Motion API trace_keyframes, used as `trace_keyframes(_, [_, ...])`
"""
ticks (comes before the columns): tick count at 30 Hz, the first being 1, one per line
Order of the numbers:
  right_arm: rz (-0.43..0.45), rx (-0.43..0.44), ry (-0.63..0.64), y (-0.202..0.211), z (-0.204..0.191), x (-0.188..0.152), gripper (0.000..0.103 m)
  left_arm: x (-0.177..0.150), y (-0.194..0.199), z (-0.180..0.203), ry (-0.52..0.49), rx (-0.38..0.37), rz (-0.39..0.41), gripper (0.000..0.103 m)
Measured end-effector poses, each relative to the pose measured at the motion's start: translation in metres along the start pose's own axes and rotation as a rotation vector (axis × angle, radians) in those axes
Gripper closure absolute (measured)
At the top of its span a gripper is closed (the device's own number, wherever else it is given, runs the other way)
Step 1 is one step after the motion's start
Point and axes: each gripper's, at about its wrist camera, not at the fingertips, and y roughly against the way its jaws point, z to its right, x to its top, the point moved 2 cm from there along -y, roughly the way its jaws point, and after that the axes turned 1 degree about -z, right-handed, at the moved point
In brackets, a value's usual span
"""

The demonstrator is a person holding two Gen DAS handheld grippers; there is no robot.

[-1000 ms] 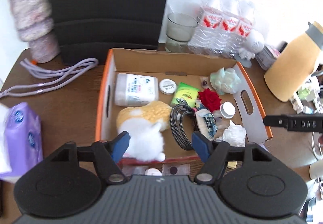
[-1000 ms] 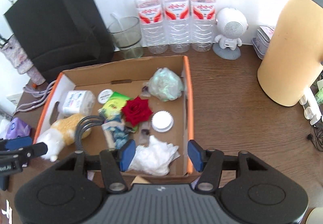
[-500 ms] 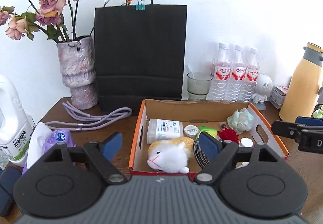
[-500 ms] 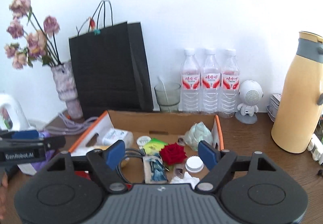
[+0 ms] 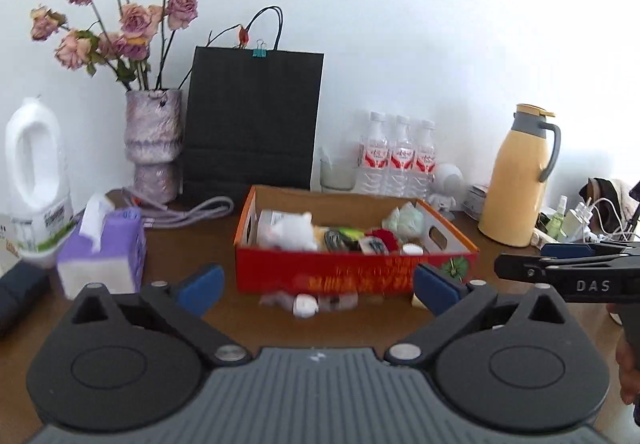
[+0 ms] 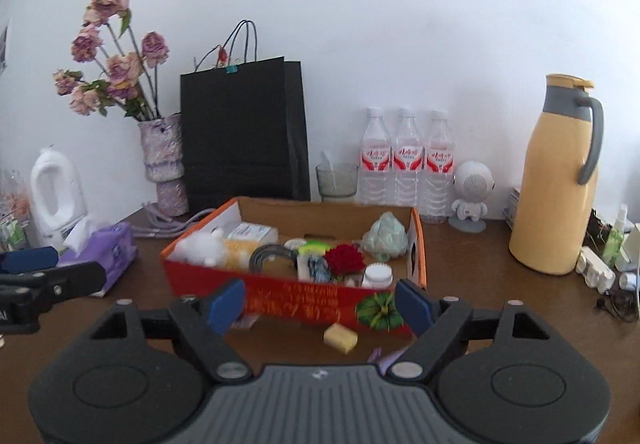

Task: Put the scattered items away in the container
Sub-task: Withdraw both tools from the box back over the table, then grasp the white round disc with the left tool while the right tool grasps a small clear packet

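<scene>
Left wrist view: the left gripper (image 5: 316, 286), jaws opening wide with nothing between them, faces a red-fronted cardboard box (image 5: 352, 272) at twelve o'clock on the counter (image 5: 192, 244), crammed with a white plush toy (image 5: 294, 232).

Right wrist view: the right gripper (image 6: 320, 304), also opening and empty, frames the box (image 6: 300, 296); a yellow block (image 6: 340, 338) lies just before it.

Ahead of the left hand-held gripper (image 5: 316, 290), whose jaws are opening with nothing between them, bare bench (image 5: 192, 240) runs to the cardboard box (image 5: 356, 272); small loose items (image 5: 308, 302) lie just before its front wall. Tissue pack (image 5: 102, 256) stands to its left, the right hand-held gripper (image 6: 320, 304) to its right. Behind the box, black bag (image 5: 252, 120), bottles (image 5: 400, 160) and yellow jug (image 5: 516, 180) line the wall; the box top is open from above
</scene>
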Motion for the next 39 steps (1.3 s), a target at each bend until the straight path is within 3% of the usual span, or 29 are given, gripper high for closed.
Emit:
trace_keyframes(2, [-0.012,0.003,0.017,0.028,-0.004,-0.036,0.019,-0.032,0.017,-0.005,0.059,0.03,-0.079,0.0])
trace_keyframes(4, [-0.048,0.014,-0.003,0.046,-0.008,-0.066,0.018,-0.052,0.026,-0.007,0.074,-0.01,-0.161,0.0])
trace_keyframes(7, [-0.113,0.053,0.023,0.05,-0.014,-0.087,0.019,-0.053,0.028,-0.011,0.032,-0.011,-0.169,0.0])
trace_keyframes(12, [-0.15,0.041,-0.027,0.01,-0.017,-0.069,0.021,-0.03,-0.013,-0.017,0.002,-0.007,-0.139,0.0])
trace_keyframes(15, [-0.192,0.042,-0.026,-0.027,-0.025,-0.051,0.037,-0.02,-0.046,-0.016,-0.046,-0.015,-0.156,0.002])
trace_keyframes(19, [-0.187,0.114,0.008,-0.073,-0.04,-0.026,0.042,-0.011,-0.081,-0.022,-0.115,-0.038,-0.156,0.008])
trace_keyframes(22, [-0.175,0.14,0.009,-0.118,-0.042,-0.007,0.052,-0.007,-0.114,-0.03,-0.124,-0.034,-0.193,0.012])
trace_keyframes(28, [-0.271,0.131,-0.031,-0.199,-0.048,0.004,0.073,-0.013,-0.166,-0.035,-0.118,-0.05,-0.278,0.041])
trace_keyframes(31, [-0.284,0.104,-0.032,-0.211,-0.05,-0.001,0.089,-0.012,-0.177,-0.033,-0.12,-0.08,-0.291,0.045])
trace_keyframes(32, [-0.285,0.117,-0.031,-0.212,-0.05,-0.003,0.102,-0.01,-0.179,-0.03,-0.122,-0.092,-0.288,0.045])
trace_keyframes(37, [-0.268,0.094,-0.004,-0.194,-0.041,-0.007,0.103,-0.005,-0.196,-0.01,-0.149,-0.114,-0.285,0.047])
trace_keyframes(39, [-0.246,0.094,-0.006,-0.183,-0.031,-0.005,0.103,-0.004,-0.204,-0.005,-0.156,-0.111,-0.296,0.055])
